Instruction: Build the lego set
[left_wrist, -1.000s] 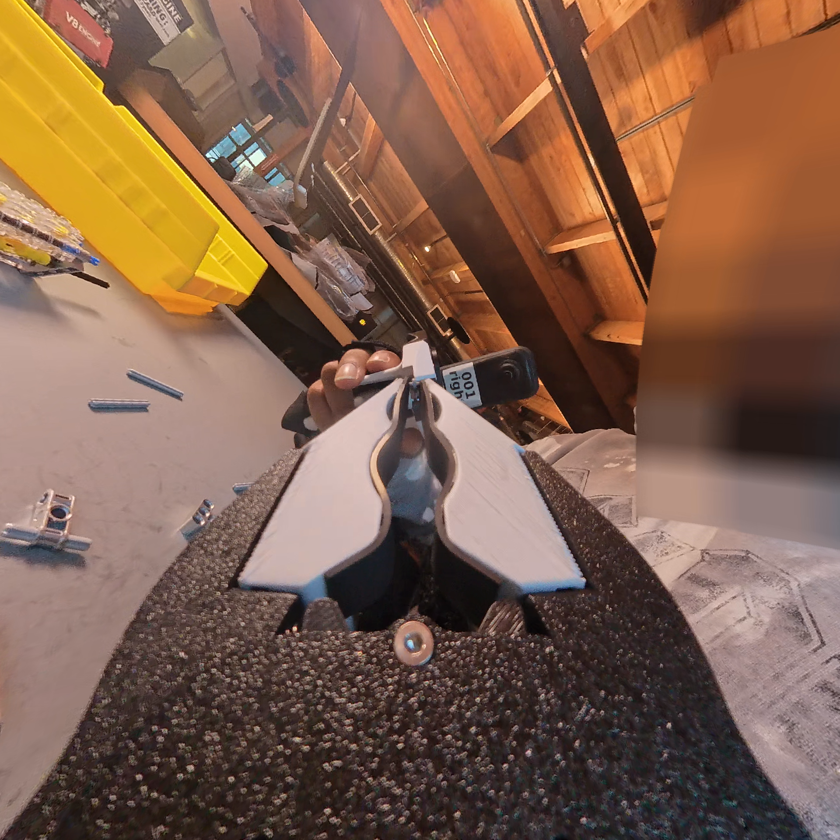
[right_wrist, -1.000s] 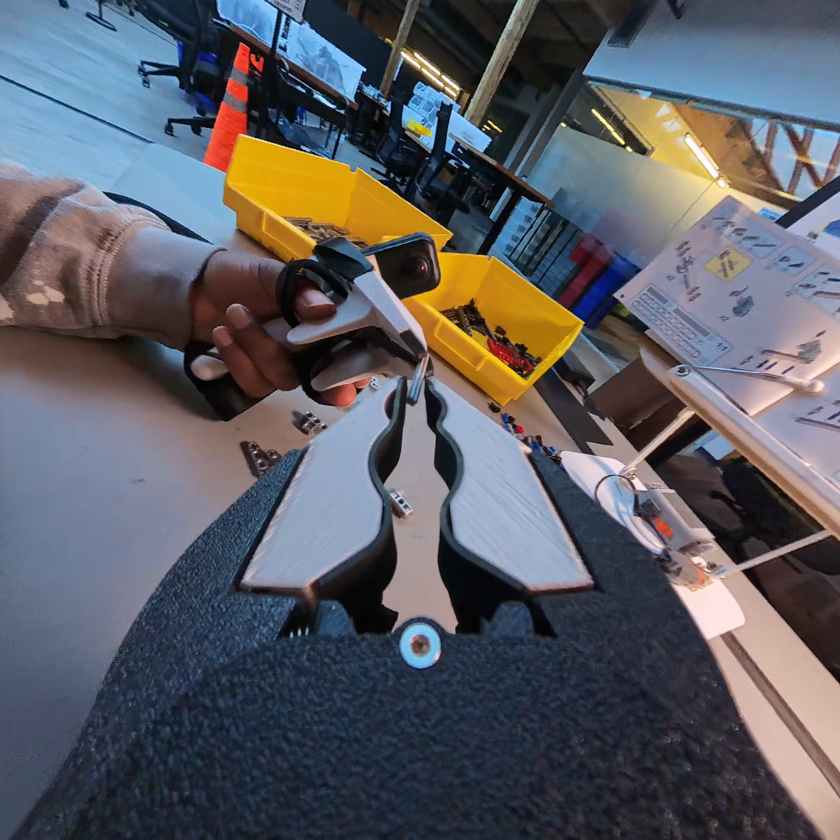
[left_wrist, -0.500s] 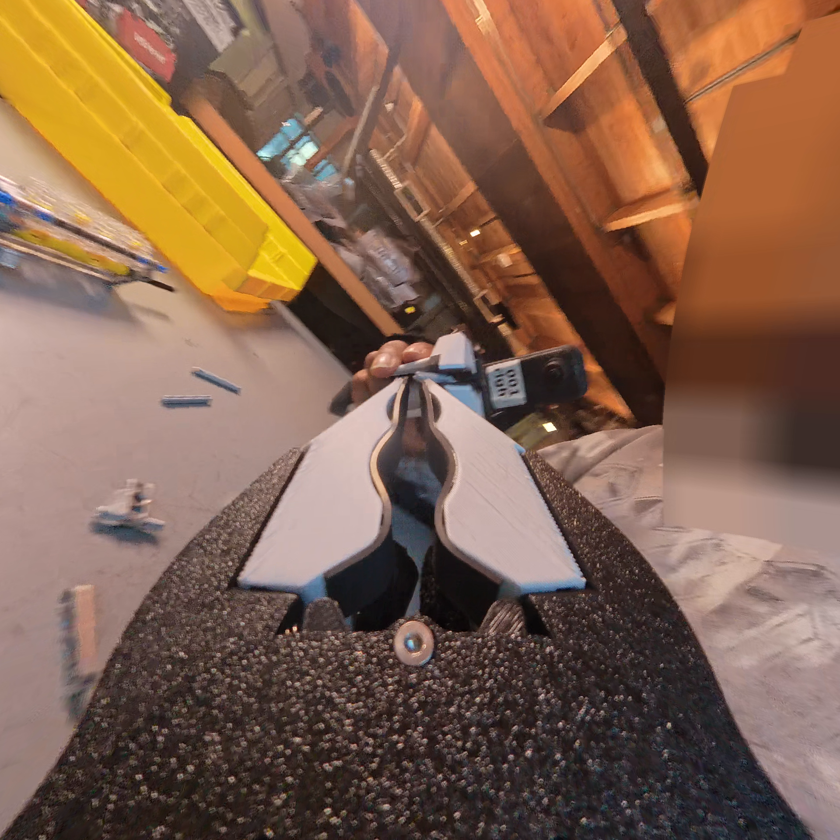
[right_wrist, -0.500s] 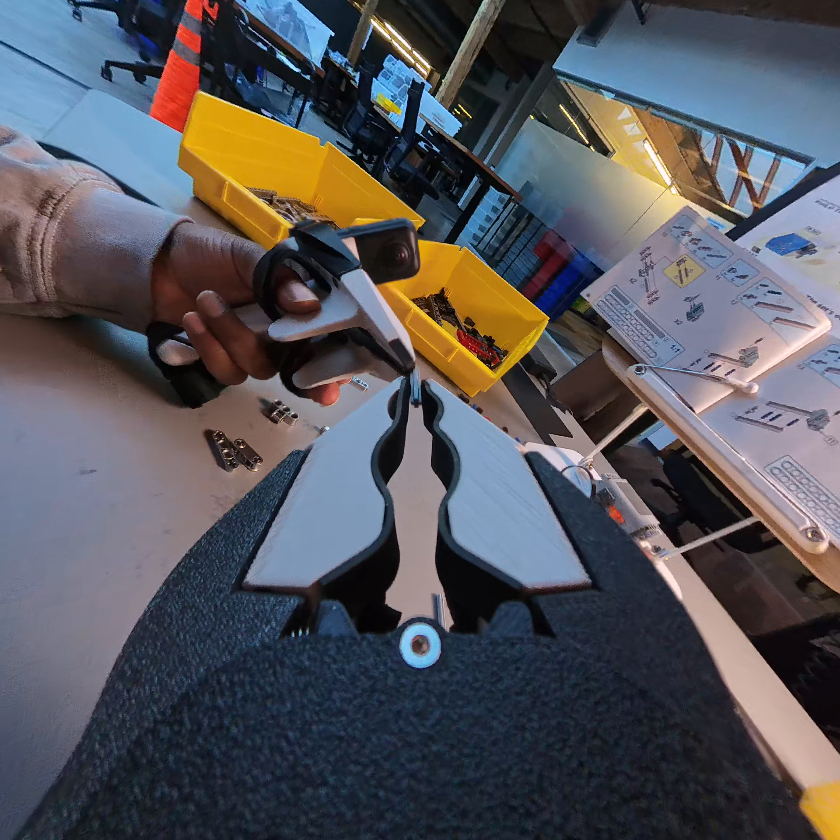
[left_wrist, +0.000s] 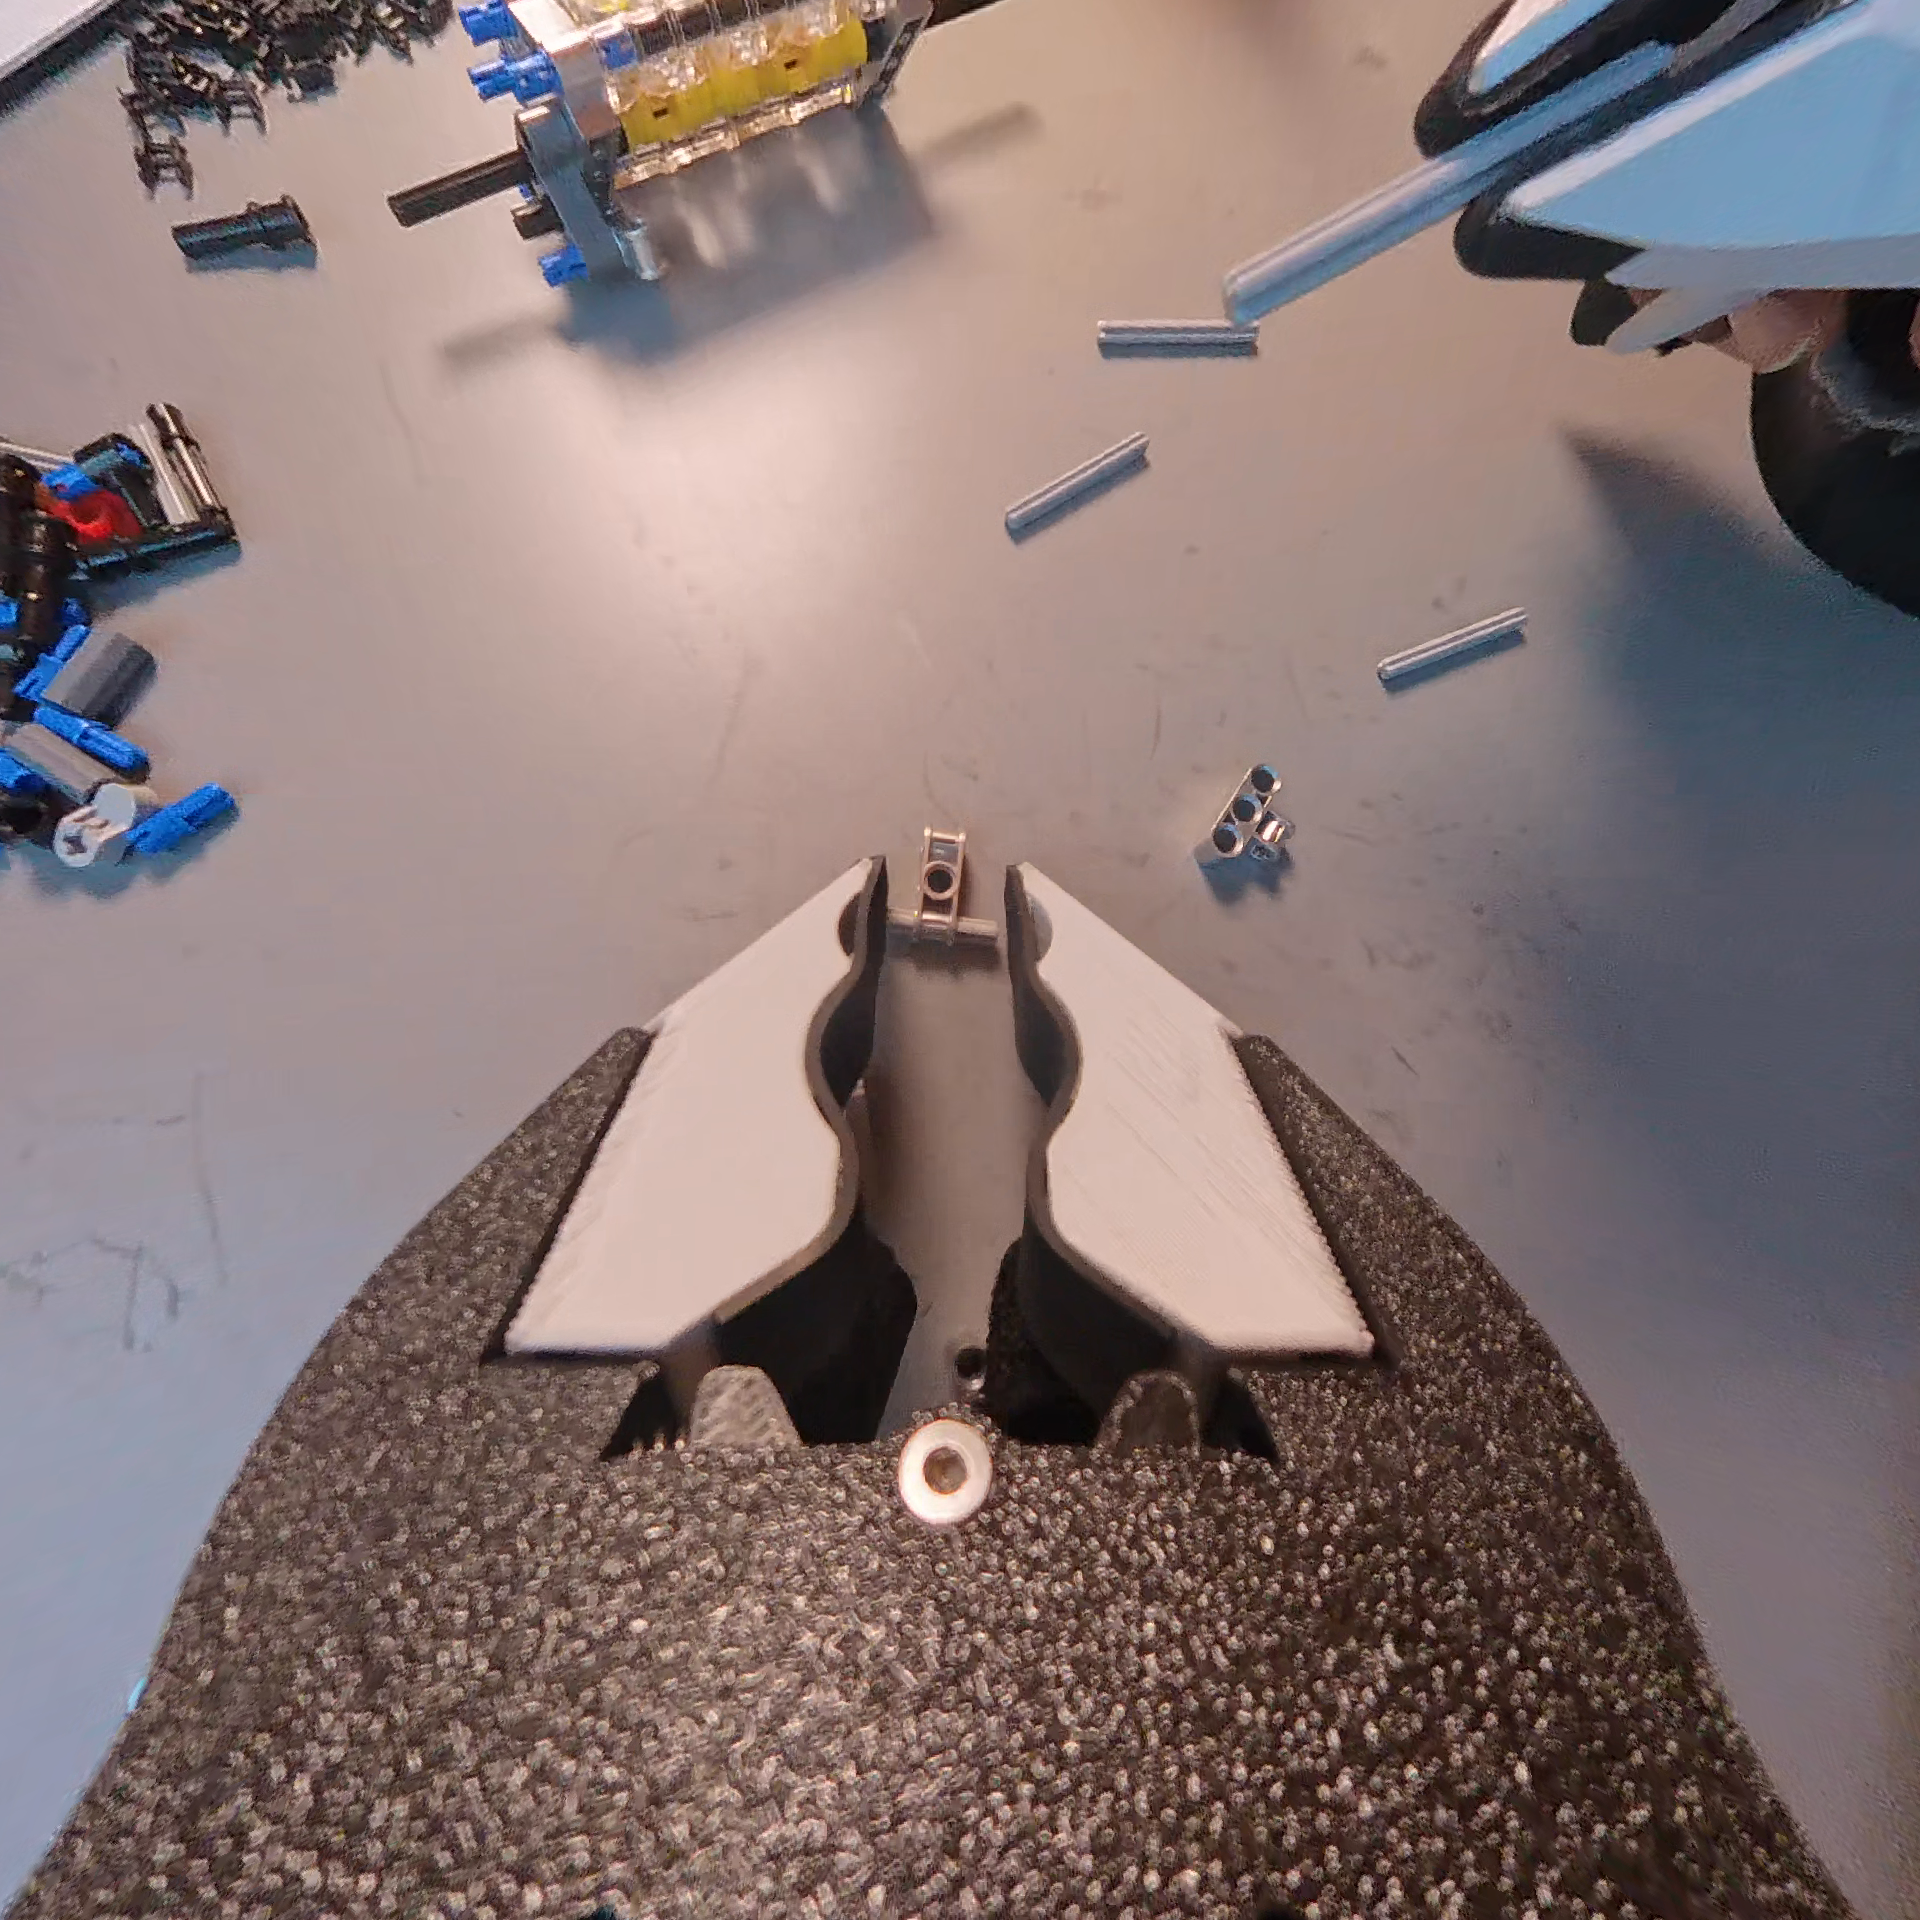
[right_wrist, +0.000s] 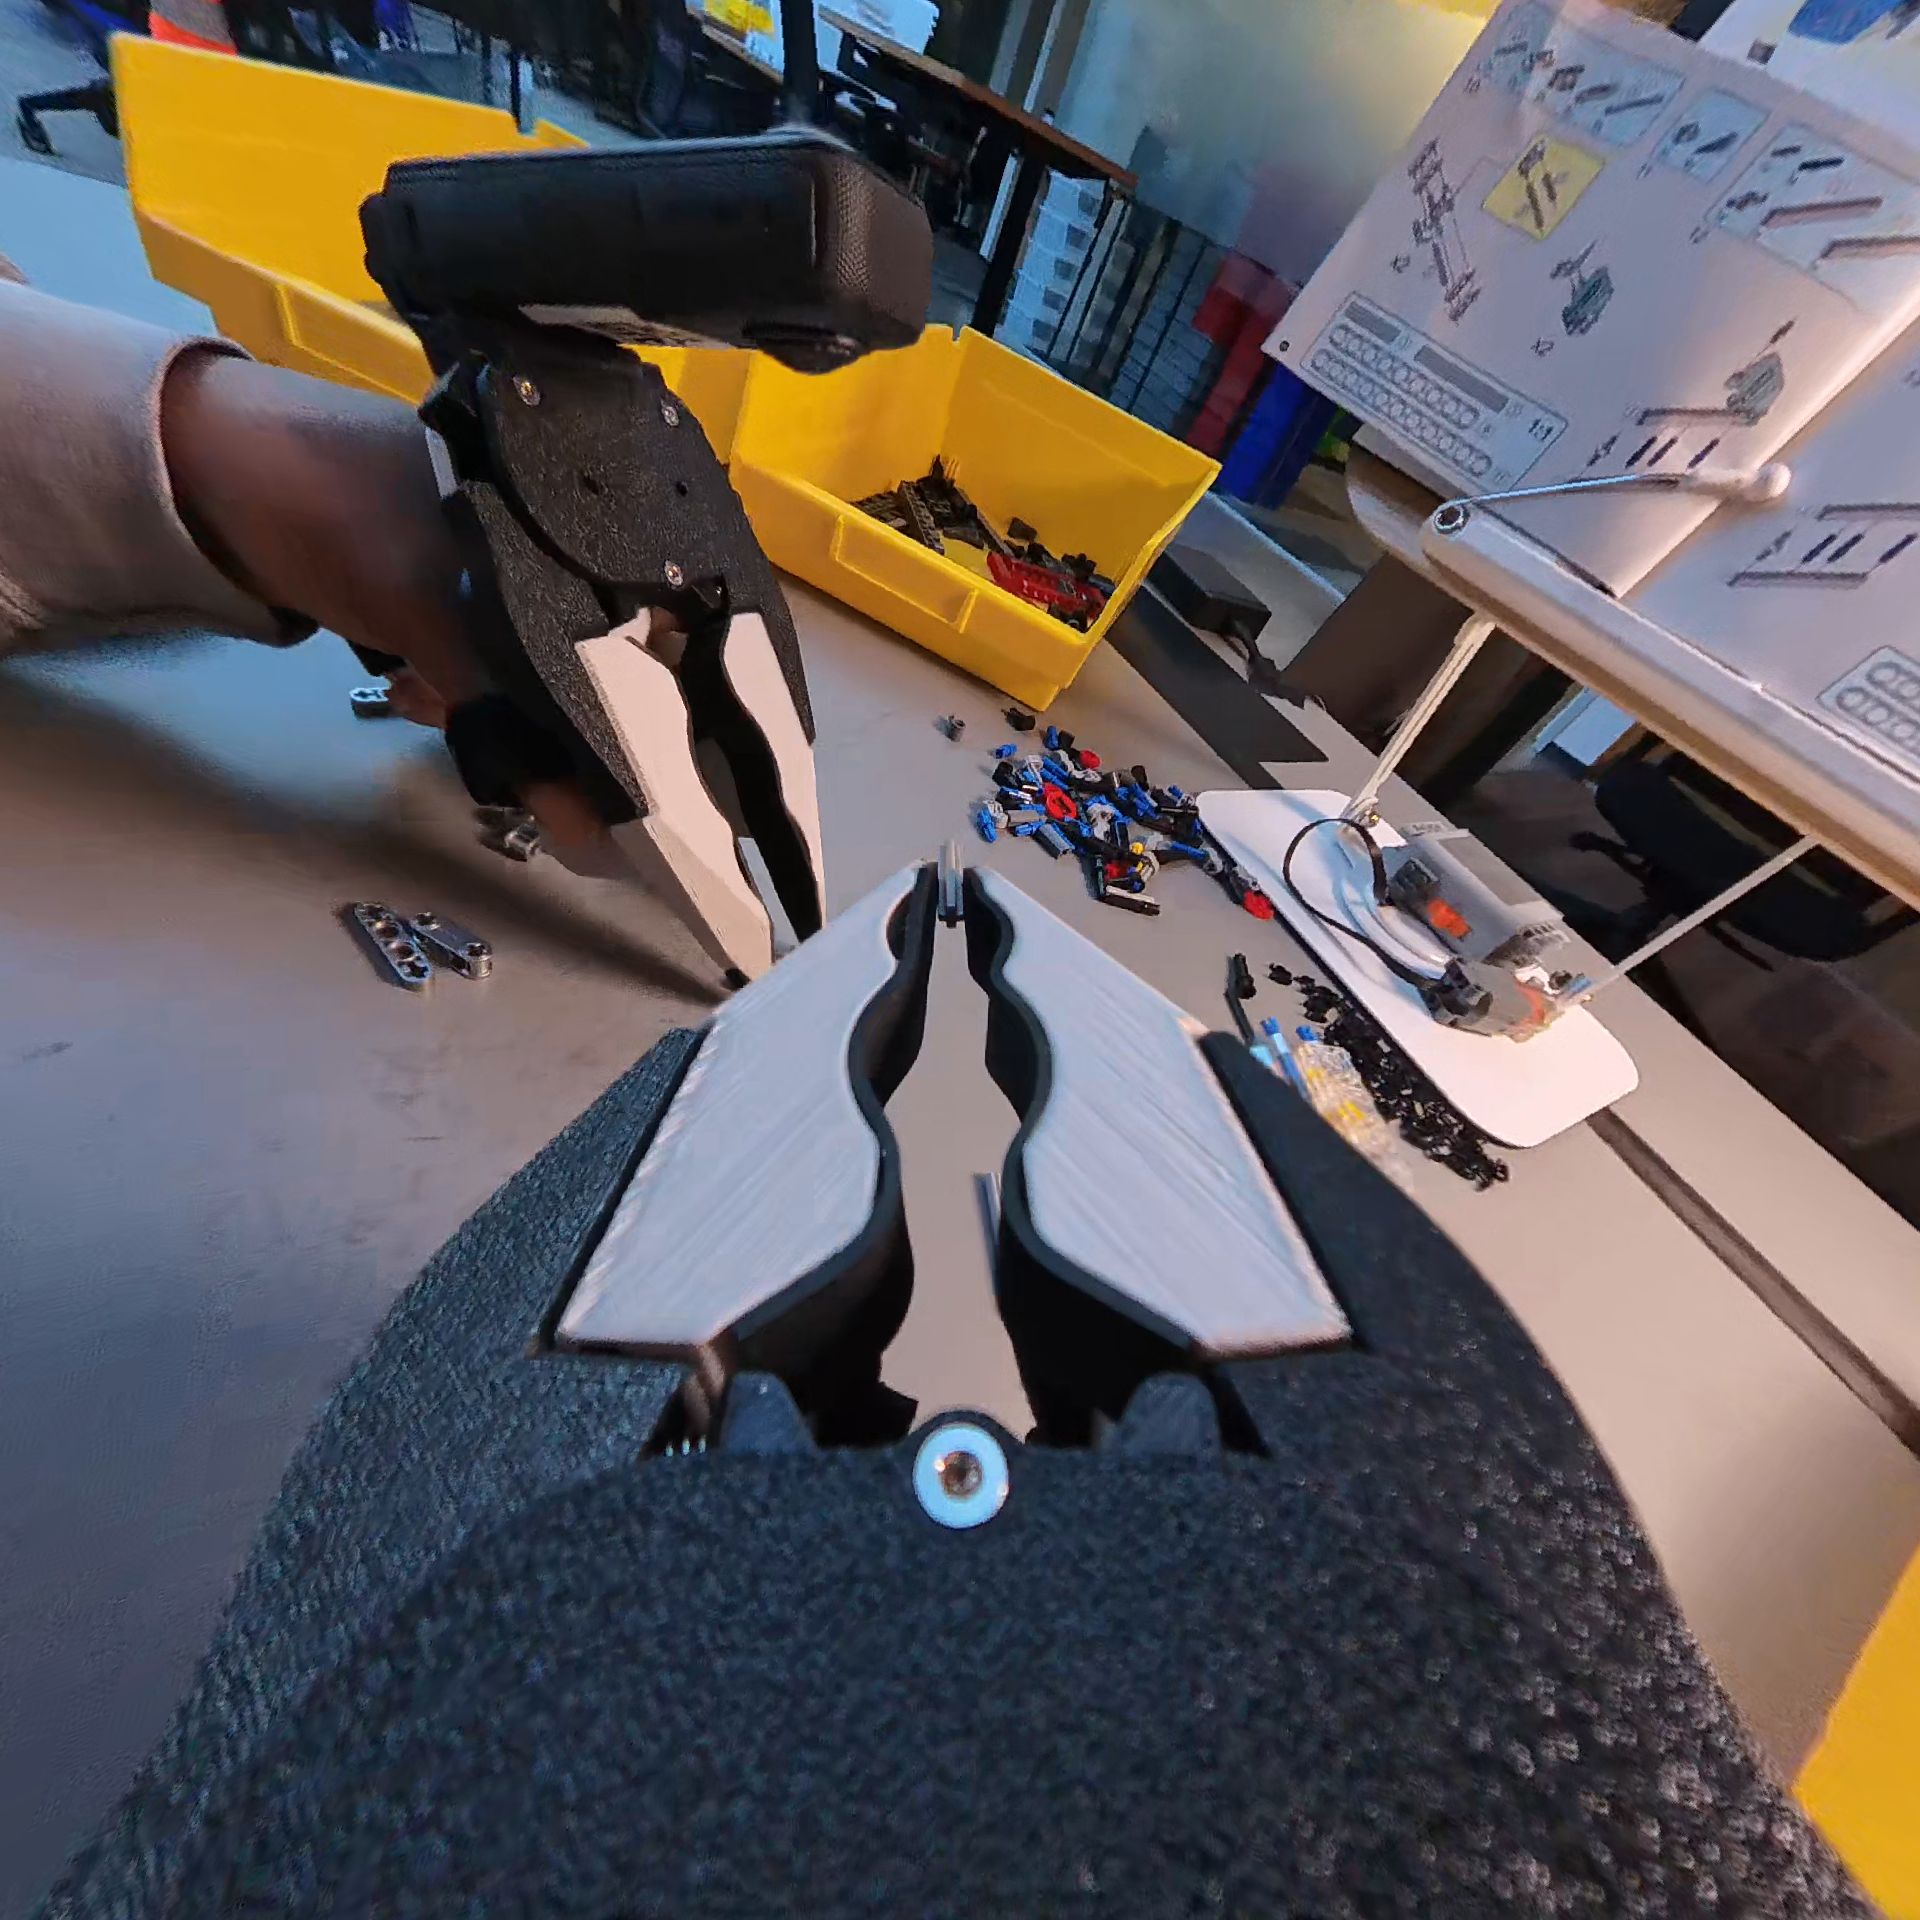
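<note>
Left gripper (left_wrist: 943, 883) pointing down, jaws parted, right gripper (right_wrist: 950, 883) jaws nearly closed

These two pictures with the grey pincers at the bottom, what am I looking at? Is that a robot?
No robot: a person holds a two-finger pincer tool in each hand, and each tool carries a camera looking along its fingers.

The left wrist view looks down on a grey table. The left gripper is open, with a small grey connector piece lying between its tips. Around it lie grey rods, a small angled piece, a heap of blue and black parts and a half-built yellow and clear block.

The right wrist view looks across the table. The right gripper is shut on a thin grey rod; the same rod shows in the left view. Beyond are the hand with the other tool, yellow bins and an instruction sheet.
</note>
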